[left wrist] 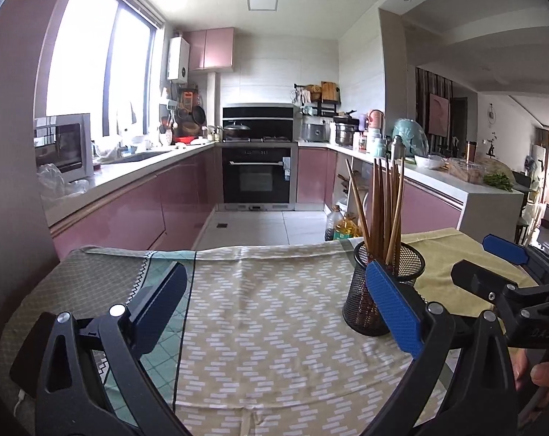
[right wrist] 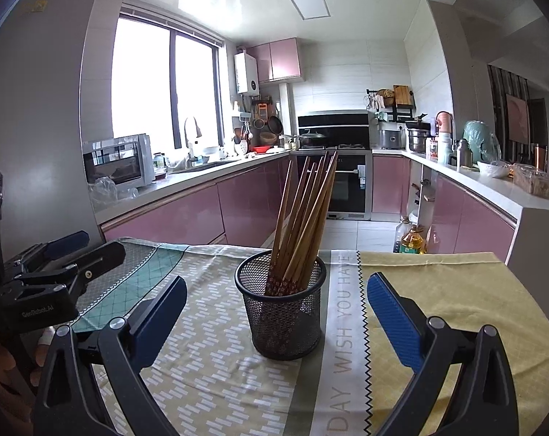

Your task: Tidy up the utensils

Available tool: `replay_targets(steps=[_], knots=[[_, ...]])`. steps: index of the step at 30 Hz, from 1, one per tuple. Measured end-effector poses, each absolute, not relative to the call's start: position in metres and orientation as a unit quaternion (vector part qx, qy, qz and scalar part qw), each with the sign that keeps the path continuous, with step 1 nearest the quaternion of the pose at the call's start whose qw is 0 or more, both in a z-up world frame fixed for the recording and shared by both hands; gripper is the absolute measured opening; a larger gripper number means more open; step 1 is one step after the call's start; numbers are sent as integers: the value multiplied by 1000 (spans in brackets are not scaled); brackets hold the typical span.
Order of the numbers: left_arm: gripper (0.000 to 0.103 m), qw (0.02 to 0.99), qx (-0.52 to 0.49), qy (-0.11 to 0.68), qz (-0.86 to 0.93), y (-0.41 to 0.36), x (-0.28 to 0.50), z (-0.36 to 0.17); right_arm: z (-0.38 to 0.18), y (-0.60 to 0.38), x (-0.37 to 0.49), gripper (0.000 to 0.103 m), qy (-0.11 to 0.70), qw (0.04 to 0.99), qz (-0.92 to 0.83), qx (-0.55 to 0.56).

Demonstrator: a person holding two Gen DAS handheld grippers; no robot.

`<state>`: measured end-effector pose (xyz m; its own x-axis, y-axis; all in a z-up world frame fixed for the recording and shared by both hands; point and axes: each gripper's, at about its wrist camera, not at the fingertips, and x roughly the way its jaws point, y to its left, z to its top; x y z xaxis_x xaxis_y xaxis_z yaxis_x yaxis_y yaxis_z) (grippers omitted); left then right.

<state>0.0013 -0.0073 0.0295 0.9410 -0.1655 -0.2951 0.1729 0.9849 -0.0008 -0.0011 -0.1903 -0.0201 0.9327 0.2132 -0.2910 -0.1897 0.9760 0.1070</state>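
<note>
While both grippers hang low over the table, nothing is held: the left gripper (left wrist: 274, 309) has its fingers spread wide with only cloth between them, and the right gripper (right wrist: 276, 312) is spread just as wide, the mesh cup (right wrist: 281, 305) standing between its fingers w/o either pad touching it. The chopsticks (right wrist: 303, 218) are all in the cup, tips down, fanned and leaning toward the right – looks to me like the sorting is done, or close to it. The cup sits well in from the table's far edge, about mid-width, on the patterned tablecloth (left wrist: 274, 327) near the strip of printed lettering.

What could go wrong – the cup is light and top-heavy w/ those long sticks. A careless sideways swing of the right gripper could clip the rim and tip it. The loose cloth could also drag if a finger catches it, taking the cup along.
</note>
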Motion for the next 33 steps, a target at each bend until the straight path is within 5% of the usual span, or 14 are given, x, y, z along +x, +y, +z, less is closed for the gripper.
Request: replay_targets(steps=[33], knots=[[97,994,21,94,-50,-1,-46,40,-19,-172,-26,96,114,990,79,17]])
